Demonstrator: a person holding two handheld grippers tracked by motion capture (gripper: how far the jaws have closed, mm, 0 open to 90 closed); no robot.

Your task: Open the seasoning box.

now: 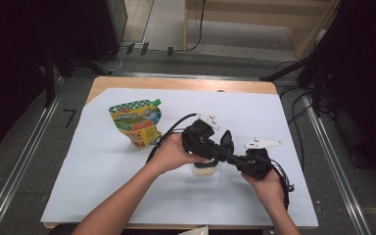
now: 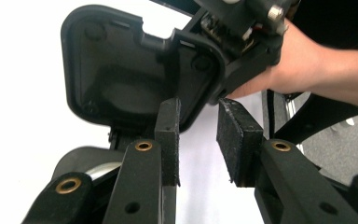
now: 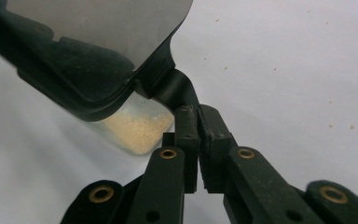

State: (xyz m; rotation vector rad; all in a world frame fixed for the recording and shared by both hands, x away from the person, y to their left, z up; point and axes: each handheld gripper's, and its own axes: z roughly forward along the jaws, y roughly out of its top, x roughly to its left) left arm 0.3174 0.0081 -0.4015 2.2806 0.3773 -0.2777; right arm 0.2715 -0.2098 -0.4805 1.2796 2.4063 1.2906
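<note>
the right tongs [image 3: 198, 140] are pinched on the lid tab [image 3: 177, 91] of the jar [image 1: 205, 169] in the middle of the worktop [image 1: 127, 196], to keep the black lid [image 2: 135, 70] up, while the left tongs [image 2: 198, 135] stand narrow and empty beside the lid.

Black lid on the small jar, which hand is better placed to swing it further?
Right, probably: the right tongs are shut on the lid tab, while the left tongs stand open beside the lid, gripping nothing.
</note>
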